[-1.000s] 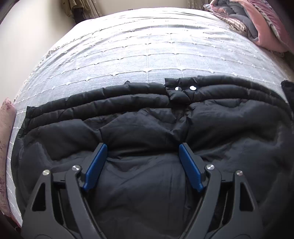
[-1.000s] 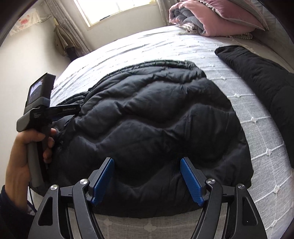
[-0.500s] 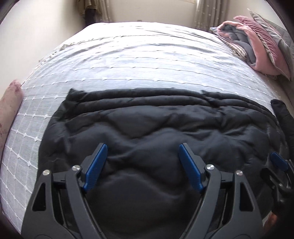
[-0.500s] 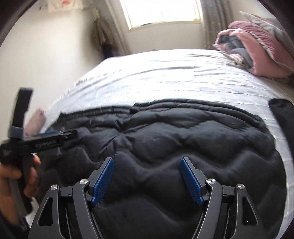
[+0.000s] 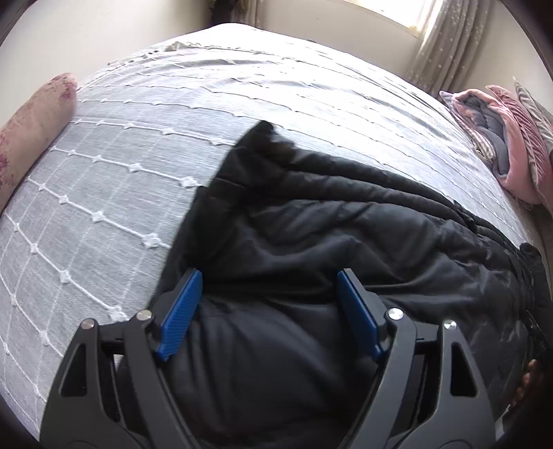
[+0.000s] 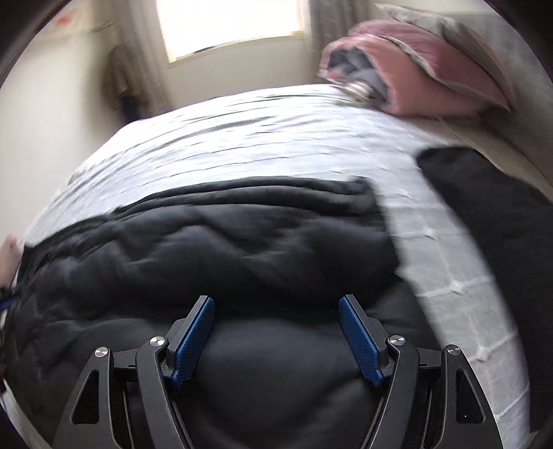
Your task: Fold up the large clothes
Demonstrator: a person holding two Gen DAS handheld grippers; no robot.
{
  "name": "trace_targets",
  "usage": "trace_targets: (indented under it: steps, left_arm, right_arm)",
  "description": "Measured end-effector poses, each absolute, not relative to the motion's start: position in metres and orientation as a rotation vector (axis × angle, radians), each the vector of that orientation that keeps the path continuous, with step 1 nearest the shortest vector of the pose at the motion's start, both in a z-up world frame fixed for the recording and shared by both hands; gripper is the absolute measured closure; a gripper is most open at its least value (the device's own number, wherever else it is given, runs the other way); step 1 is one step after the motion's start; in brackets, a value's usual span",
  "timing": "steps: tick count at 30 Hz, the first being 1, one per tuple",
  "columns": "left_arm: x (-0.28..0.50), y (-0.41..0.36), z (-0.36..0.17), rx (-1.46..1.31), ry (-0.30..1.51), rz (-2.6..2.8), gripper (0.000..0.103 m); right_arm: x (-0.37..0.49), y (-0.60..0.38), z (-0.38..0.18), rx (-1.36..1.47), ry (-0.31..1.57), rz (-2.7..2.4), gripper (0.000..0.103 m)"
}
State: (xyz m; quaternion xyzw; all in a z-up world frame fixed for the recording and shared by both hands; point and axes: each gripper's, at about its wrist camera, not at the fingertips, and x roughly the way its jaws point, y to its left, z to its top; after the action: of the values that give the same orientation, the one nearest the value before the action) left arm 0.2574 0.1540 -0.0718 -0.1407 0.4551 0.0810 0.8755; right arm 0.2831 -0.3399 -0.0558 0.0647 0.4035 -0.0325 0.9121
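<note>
A black quilted puffer jacket lies spread on the white bedspread. It also fills the lower half of the right wrist view, which is blurred. My left gripper is open and empty, hovering over the jacket's near left part. My right gripper is open and empty, over the jacket's near edge.
A second black garment lies on the bed to the right. Folded pink and grey bedding sits at the far right, also seen in the right wrist view. A pinkish pillow lies at the left bed edge. A window is behind.
Both grippers swung their view across the bed. The left one turned right so the jacket's left edge shows. The right one turned and moved in over the jacket. Both stayed open.
</note>
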Motion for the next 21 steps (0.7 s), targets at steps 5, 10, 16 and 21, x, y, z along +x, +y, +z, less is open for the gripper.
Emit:
trace_targets:
  steps: [5, 10, 16, 21]
  left_arm:
    - [0.247, 0.171, -0.069, -0.356, 0.956, 0.182, 0.023]
    - [0.214, 0.177, -0.040, -0.406, 0.901, 0.189, 0.023]
    - [0.170, 0.125, -0.021, -0.372, 0.858, 0.060, 0.023]
    - [0.162, 0.087, -0.049, -0.315, 0.931, 0.000, 0.023]
  right_arm:
    - [0.270, -0.401, -0.057, 0.305, 0.868, -0.226, 0.028]
    - [0.255, -0.376, -0.018, 0.276, 0.781, -0.185, 0.028]
    - [0.232, -0.272, -0.006, 0.107, 0.805, 0.031, 0.028]
    - [0.219, -0.203, -0.030, -0.092, 0.867, 0.114, 0.028]
